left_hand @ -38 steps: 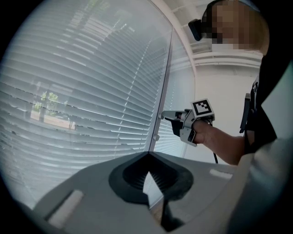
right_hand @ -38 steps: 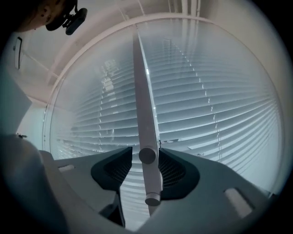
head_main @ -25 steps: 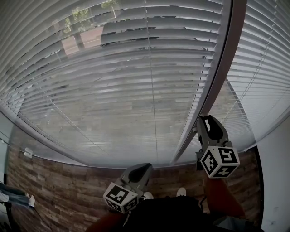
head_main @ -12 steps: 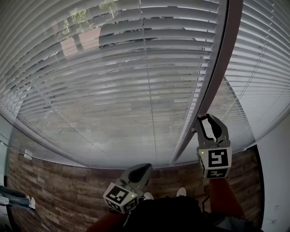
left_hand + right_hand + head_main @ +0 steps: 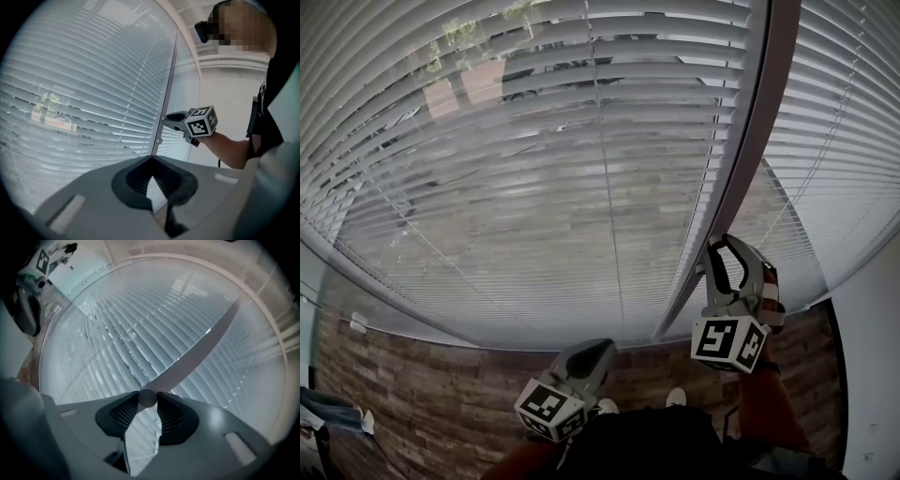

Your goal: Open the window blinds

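Bright diffuse daylight through blinds (image 5: 534, 187); no hard shadows. Foreground backlit, dim, nearest parts soft, out of focus. Heavy fisheye bending, black vignette round both gripper views. Background sharp.

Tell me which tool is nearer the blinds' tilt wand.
Right. The right tool clamps the tilt wand at its lower end; the left tool sits lower and leftward, clear of it.
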Motion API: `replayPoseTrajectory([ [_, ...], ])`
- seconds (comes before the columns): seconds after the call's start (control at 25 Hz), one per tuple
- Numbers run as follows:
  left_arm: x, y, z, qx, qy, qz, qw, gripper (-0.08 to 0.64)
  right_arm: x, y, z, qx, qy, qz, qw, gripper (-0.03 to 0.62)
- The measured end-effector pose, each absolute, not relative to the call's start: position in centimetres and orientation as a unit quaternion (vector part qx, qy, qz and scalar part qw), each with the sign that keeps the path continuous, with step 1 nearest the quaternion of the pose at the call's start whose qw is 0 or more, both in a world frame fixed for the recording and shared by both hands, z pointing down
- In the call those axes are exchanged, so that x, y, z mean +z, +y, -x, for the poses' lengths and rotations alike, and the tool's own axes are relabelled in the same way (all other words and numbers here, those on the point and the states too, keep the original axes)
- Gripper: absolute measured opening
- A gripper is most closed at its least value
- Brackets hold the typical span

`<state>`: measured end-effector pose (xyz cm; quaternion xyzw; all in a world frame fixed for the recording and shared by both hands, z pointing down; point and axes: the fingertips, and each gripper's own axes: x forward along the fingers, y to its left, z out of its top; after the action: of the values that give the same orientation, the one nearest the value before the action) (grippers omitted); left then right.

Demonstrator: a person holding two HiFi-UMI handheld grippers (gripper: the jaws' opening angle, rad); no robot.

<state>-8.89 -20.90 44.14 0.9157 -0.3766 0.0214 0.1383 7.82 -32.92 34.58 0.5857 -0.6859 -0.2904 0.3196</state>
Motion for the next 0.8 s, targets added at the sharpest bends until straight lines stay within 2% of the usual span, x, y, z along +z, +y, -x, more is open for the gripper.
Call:
replayPoseTrajectory([
  [0.12,44.1,-20.8,8.9,0.022,-0.375,-0.917,0.136,0.002,33.4,-32.4,-7.7,-0.237,-0.725,-0.599,0.244,0.192],
  [0.24,44.1,-20.8,9.0,0.024,-0.377,-0.915,0.139,0.002,32.5,-32.1,-8.0,-0.153,-0.77,-0.605,0.13,0.202],
  [0.4,44.0,-20.9,9.1,0.024,-0.38,-0.914,0.141,0.002,33.0,-32.3,-9.6,0.062,-0.811,-0.58,-0.045,0.202],
  [0.48,43.8,-20.6,9.3,0.023,-0.378,-0.915,0.138,0.002,33.5,-32.2,-9.3,0.139,-0.815,-0.554,-0.1,0.198],
  [0.64,44.0,-20.7,9.4,0.023,-0.379,-0.915,0.136,0.0,33.7,-32.5,-8.6,0.16,-0.818,-0.54,-0.116,0.196],
  [0.8,44.1,-20.9,9.1,0.017,-0.376,-0.916,0.141,0.002,34.1,-33.1,-8.9,0.155,-0.813,-0.55,-0.108,0.158],
])
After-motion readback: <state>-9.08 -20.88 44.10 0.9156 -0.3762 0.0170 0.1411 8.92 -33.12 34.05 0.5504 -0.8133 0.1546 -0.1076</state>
